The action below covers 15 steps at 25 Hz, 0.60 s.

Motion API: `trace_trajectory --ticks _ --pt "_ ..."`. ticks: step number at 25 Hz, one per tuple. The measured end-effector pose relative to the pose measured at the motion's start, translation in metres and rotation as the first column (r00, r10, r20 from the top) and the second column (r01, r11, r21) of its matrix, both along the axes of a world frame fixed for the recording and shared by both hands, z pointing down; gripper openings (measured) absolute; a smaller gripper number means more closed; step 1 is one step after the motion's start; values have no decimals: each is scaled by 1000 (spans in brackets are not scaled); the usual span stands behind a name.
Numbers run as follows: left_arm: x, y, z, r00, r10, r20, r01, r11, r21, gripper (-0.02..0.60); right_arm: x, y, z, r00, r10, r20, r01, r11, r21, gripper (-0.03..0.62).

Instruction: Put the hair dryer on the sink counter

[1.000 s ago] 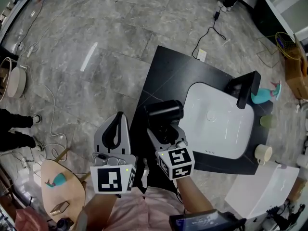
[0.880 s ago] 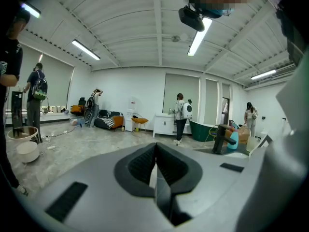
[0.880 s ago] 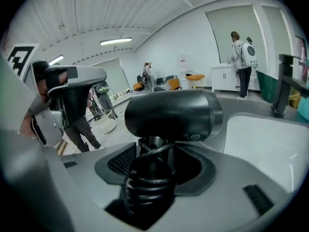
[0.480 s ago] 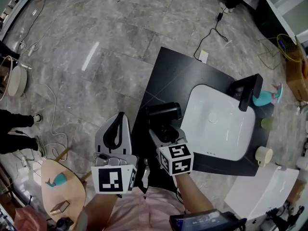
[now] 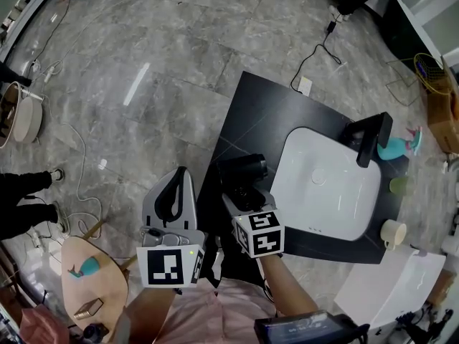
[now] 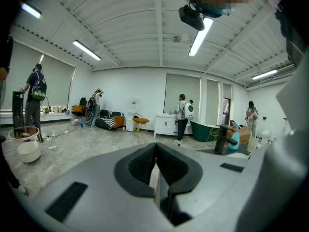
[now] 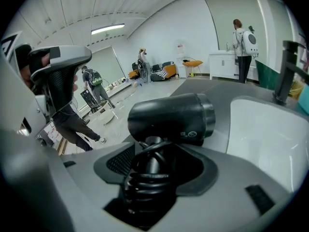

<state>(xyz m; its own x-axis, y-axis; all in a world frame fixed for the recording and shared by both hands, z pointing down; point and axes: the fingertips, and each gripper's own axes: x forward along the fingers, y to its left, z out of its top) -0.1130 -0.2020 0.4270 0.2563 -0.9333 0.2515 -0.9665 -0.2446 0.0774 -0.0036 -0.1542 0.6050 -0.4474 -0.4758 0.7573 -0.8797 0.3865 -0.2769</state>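
A black hair dryer (image 5: pixel 242 169) with its cord coiled round the handle is at the left end of the black sink counter (image 5: pixel 259 113), just left of the white basin (image 5: pixel 331 190). My right gripper (image 5: pixel 244 193) is shut on the handle, and the barrel (image 7: pixel 172 117) lies crosswise beyond the jaws. Whether the dryer touches the counter I cannot tell. My left gripper (image 5: pixel 175 181) hangs left of the counter over the floor, shut and empty, its fingertips (image 6: pixel 155 148) meeting.
A black faucet (image 5: pixel 368 139) stands at the basin's far side, with a teal item (image 5: pixel 393 146) behind it. A green cup (image 5: pixel 398 183) and a cream cup (image 5: pixel 392 228) sit at the counter's right end. A round wooden stool (image 5: pixel 90 278) is at lower left. Cables trail on the floor.
The right gripper and the hair dryer have shifted slightly away from me and look a little lower over the counter. The left gripper has not moved.
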Motion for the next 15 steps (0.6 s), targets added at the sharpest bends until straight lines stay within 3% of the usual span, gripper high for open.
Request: trace_trajectory --ticks 5,15 --pt "0 2 -6 1000 3 1 -3 1000 12 9 -5 3 -2 1000 -12 16 13 1000 -19 333" --pt "10 6 -35 1000 22 -11 -21 997 73 9 24 1 -48 994 91 59 -93 995 37 336"
